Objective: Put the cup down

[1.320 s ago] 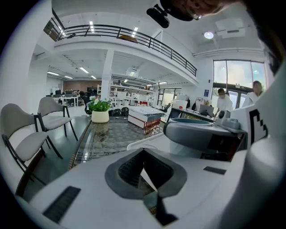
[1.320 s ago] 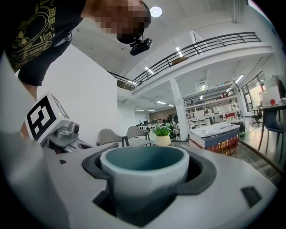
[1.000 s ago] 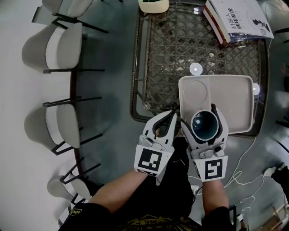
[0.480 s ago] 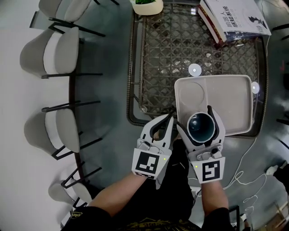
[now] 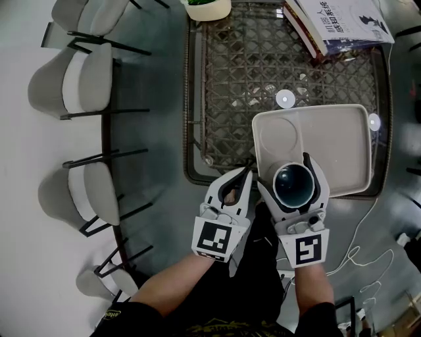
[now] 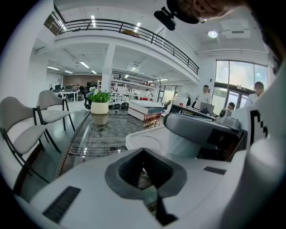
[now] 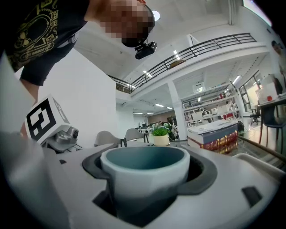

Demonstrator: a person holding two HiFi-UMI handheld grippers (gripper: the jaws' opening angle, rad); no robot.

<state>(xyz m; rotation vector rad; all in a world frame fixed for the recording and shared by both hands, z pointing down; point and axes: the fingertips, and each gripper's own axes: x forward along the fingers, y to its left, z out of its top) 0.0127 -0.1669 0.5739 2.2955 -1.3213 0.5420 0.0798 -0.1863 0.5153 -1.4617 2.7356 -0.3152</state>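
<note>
A cup (image 5: 293, 184), pale outside and teal inside, stands upright between the jaws of my right gripper (image 5: 293, 172), which is shut on it. The cup (image 7: 143, 179) fills the right gripper (image 7: 146, 157) view. It sits over the near edge of a cream tray (image 5: 355, 113); whether it touches the tray I cannot tell. My left gripper (image 5: 248, 172) is just left of it, off the tray, shut with nothing in it. In the left gripper (image 6: 144, 156) view the cup (image 6: 181, 144) and the tray (image 6: 145, 139) lie to the right.
The tray rests on a glass table (image 5: 230, 79) with woven lattice under it. A stack of books (image 5: 335, 23) and a plant pot (image 5: 207, 8) stand at its far end. Grey chairs (image 5: 85, 72) line the left; cables (image 5: 368, 263) lie on the floor at right.
The head view has drifted slightly. Both grippers keep their places, and the cup stays gripped over the tray's near edge.
</note>
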